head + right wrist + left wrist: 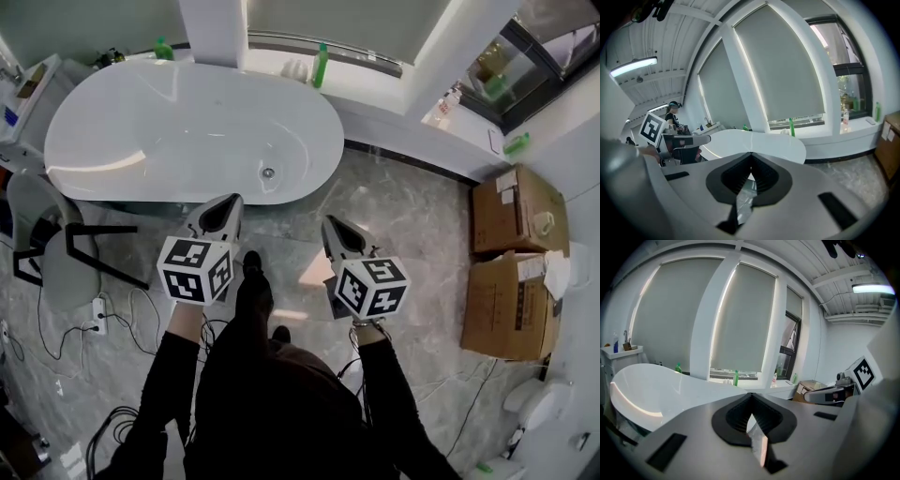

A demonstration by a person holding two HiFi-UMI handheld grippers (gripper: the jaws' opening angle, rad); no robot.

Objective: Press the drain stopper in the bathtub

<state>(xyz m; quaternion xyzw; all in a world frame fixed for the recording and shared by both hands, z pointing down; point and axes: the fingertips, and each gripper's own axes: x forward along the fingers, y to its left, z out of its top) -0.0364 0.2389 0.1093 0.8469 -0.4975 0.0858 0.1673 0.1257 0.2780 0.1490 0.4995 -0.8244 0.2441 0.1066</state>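
A: On the grey marble floor point(412, 216) in front of the white oval freestanding bathtub point(112, 131), we stand with both grippers held low, short of the tub rim. Task not started.

B: Where do we see the stopper?

A: The small round metal drain stopper point(268, 172) sits in the tub bottom, toward the end nearest us. Nothing touches it. We can't tell whether it's up or down, too small.

B: Jaws?

A: The left gripper point(230, 202) has its jaws pressed together at the tips, with nothing between them. Same for the right gripper point(331, 224): tips closed on each other, empty. Both point at the tub, well apart from the drain.

B: So what's left?

A: All of it, we judge: step in, reach over the rim, bring one closed tip down onto the stopper, push.
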